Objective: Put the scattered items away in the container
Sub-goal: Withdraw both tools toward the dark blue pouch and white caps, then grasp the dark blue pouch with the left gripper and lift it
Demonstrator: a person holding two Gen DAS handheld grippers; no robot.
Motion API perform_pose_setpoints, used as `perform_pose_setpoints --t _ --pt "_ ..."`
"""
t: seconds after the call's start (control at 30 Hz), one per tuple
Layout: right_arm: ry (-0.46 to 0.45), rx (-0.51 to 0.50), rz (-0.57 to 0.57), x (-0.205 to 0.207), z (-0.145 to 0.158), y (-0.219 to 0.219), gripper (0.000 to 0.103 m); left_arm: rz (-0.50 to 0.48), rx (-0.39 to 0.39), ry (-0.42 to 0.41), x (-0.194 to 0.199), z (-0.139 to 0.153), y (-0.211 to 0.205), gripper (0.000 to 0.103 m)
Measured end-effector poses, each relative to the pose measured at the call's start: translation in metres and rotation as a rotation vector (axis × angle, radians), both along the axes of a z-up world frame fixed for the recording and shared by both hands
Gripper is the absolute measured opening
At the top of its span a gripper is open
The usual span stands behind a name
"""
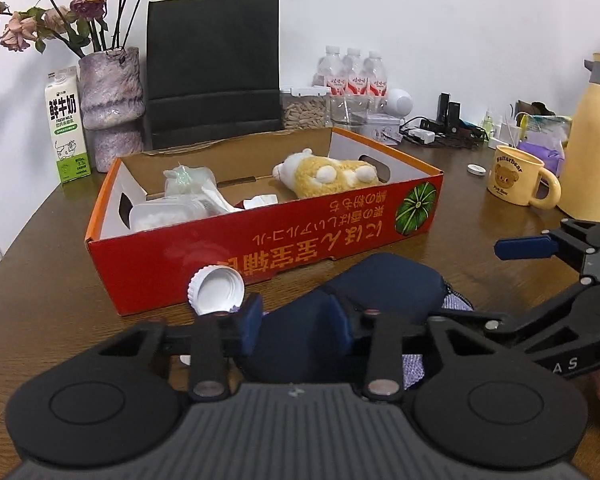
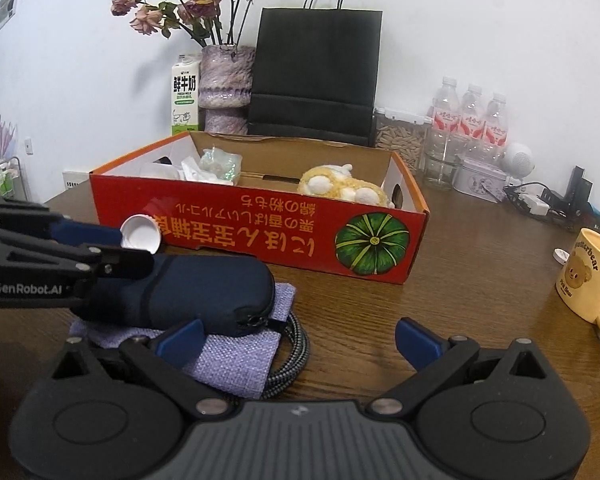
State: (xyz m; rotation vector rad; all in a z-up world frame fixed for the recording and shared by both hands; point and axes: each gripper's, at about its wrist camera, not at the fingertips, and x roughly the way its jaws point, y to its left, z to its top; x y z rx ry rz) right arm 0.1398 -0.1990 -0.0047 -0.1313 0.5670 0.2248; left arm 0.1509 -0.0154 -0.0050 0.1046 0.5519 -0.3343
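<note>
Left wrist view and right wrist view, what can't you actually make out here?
- Purple cloth: its middle is hidden under the navy pouch, right wrist view.
- Braided cable: mostly under the cloth.
- Left claw: whether its pads press the pouch, its own body hides this.
- Yellow mug: cut off by the frame edge.

free: bare surface (image 2: 480,292) right of the box (image 2: 260,236), box middle open too | blocked: cap (image 2: 140,236) leaning on box front, pouch (image 2: 188,292) just beside it | mug (image 2: 592,276) crowds far right

Even soft indoor light, faint shadows, strong fisheye bending, dark corners.
</note>
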Motion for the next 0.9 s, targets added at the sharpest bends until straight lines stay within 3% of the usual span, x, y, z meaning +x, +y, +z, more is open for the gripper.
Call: perform_pose_setpoints --t 0.2,0.77,0.8,0.87,0.9 --pt "0.002 0.001 -0.002 0.006 0.000 0.000 0.102 -0.001 0.005 0.021 -0.002 0.001 -0.002 0.027" --pt "-0.028 -0.002 0.022 0.023 0.007 0.000 0.102 0.011 0.015 0.040 -0.009 0.005 -0.015 0.028" --pt "-0.027 0.001 0.024 0.023 0.007 -0.001 0.102 0.015 0.020 0.037 -0.009 0.006 -0.015 0.034" --pt "-0.028 0.006 0.026 0.021 0.008 -0.003 0.102 0.030 0.039 0.022 -0.007 0.011 -0.016 0.055" --pt "-0.030 0.006 0.022 0.020 0.008 -0.004 0.102 0.033 0.043 0.015 -0.006 0.013 -0.016 0.072"
